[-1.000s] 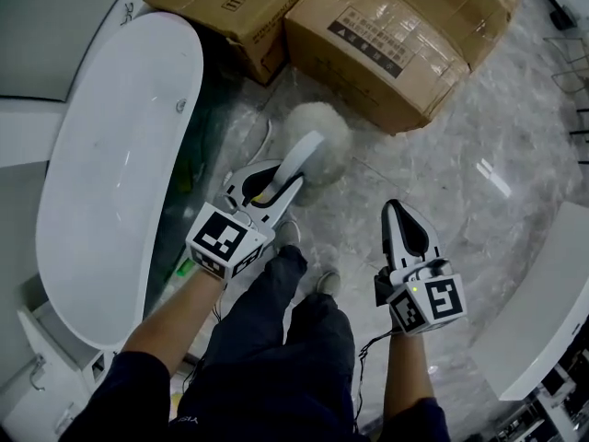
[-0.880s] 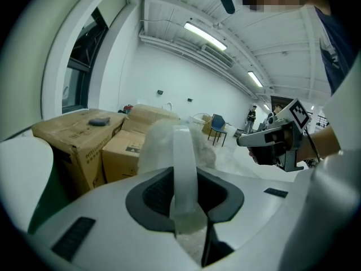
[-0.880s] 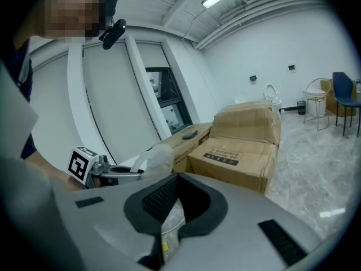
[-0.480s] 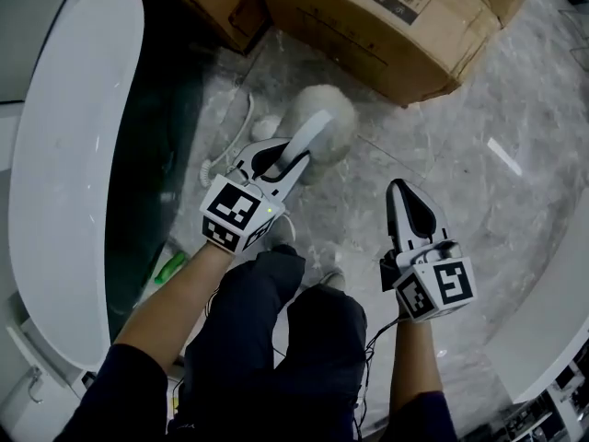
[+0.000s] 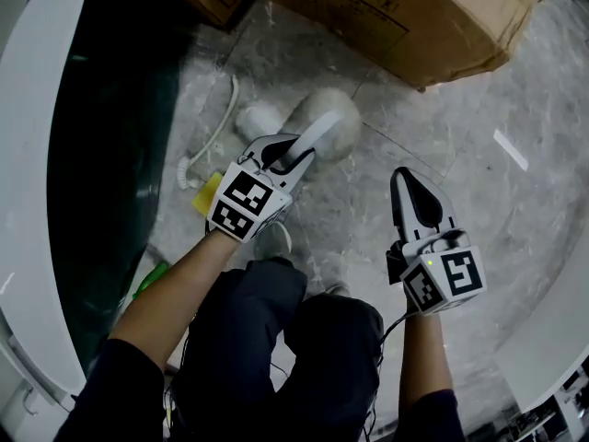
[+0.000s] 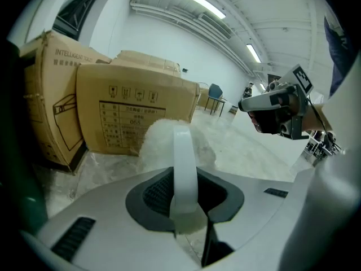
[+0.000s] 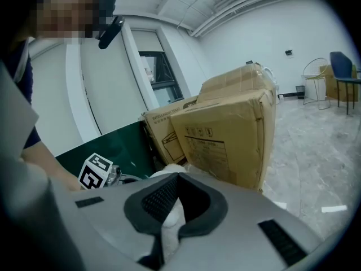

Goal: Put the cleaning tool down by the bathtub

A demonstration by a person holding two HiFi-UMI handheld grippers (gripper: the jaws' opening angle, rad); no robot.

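left gripper [image 5: 293,155] jaws partly closed, clamped on flat white handle of fluffy white round cleaning tool [image 5: 324,129]; fluffy head near grey marble floor [image 5: 479,182], white oval bathtub [image 5: 32,155] at 9 o'clock. right gripper [image 5: 404,176] jaws together, empty.

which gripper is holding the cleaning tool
The left gripper: its jaws clamp the white handle of the fluffy cleaning tool, while the right gripper is shut on nothing.

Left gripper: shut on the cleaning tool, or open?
Shut on it: in the left gripper view, the left gripper has its fingers pressed against both sides of the cleaning tool at its white handle.
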